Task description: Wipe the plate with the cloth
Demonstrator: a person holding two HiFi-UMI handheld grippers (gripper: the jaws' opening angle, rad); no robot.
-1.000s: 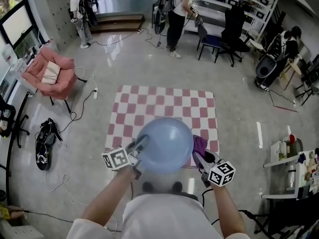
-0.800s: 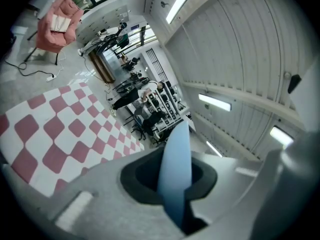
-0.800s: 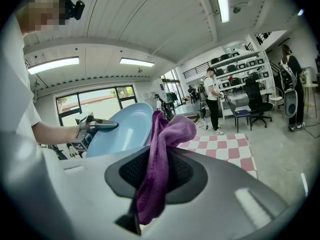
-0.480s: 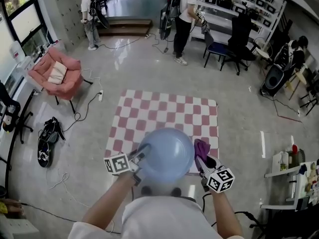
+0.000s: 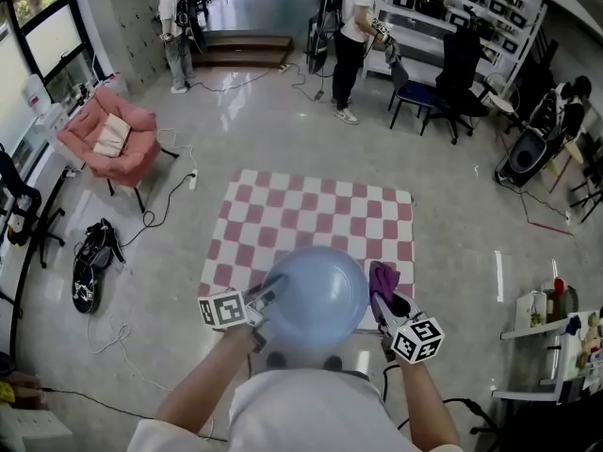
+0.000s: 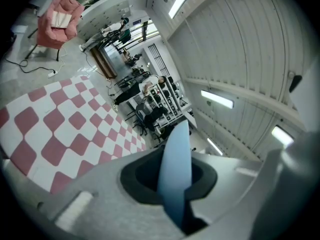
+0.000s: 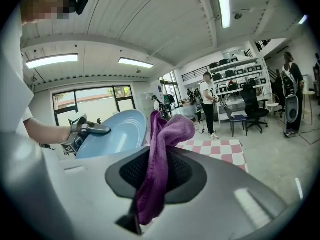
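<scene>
Head view: I have both grippers raised above the near edge of a red-and-white checkered mat (image 5: 311, 215) on the floor.

Left: my left gripper (image 5: 267, 290) has its jaws closed on the near-left rim of the blue plate (image 5: 318, 295); in the left gripper view the rim runs edge-on between the two jaws, pinched firmly. The plate is held in the air and tilted, between the two grippers; its hollow face shows in the right gripper view, turned toward that gripper.

Right: my right gripper (image 5: 381, 299) has its jaws clamped on the purple cloth (image 5: 382, 277); the cloth is bunched, with one fold standing up beyond the jaws and a tail hanging back through them. The cloth sits just beside the plate's right rim; I cannot tell whether the two touch.

Background: a pink armchair (image 5: 104, 139) stands at the far left; two people stand well beyond the mat, one of them beside shelving (image 5: 452, 8) on the far wall.
</scene>
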